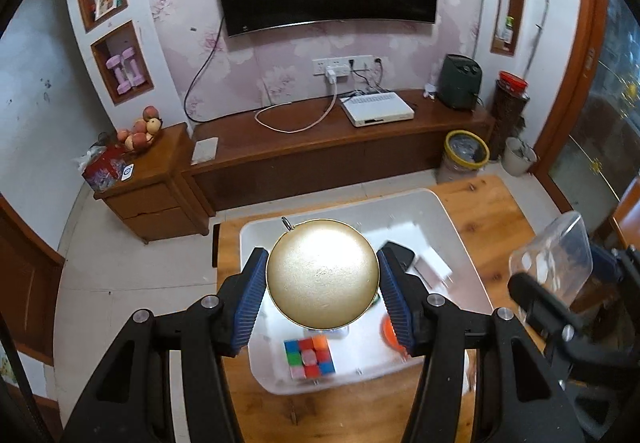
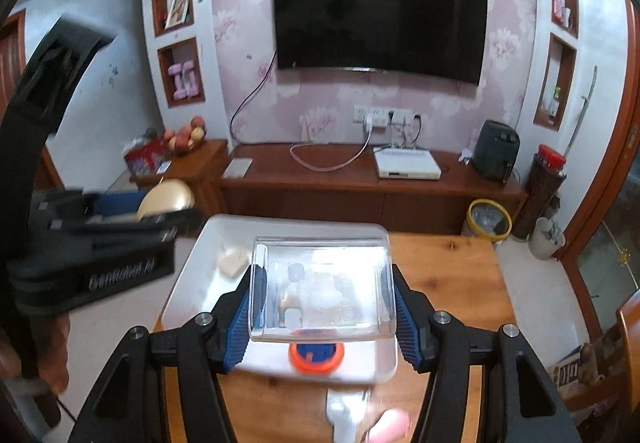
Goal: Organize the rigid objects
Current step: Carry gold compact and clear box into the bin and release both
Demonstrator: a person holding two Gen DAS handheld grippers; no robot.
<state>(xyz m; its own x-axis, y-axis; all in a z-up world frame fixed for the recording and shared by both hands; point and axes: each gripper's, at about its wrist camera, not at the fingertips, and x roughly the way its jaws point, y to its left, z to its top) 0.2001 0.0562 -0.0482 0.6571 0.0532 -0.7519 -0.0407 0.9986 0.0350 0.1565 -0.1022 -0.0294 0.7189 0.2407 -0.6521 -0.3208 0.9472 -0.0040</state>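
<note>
My left gripper is shut on a round gold metal object with a small ring at its top, held above a white tray on the wooden table. In the tray lie a Rubik's cube, an orange round item, a black object and a white card. My right gripper is shut on a clear plastic box, held over the same tray. The box also shows in the left wrist view. The gold object shows at the left of the right wrist view.
The wooden table carries the tray. A white and pink item lies at the table's near edge. A TV cabinet, a side cabinet with fruit and a yellow-rimmed bin stand beyond.
</note>
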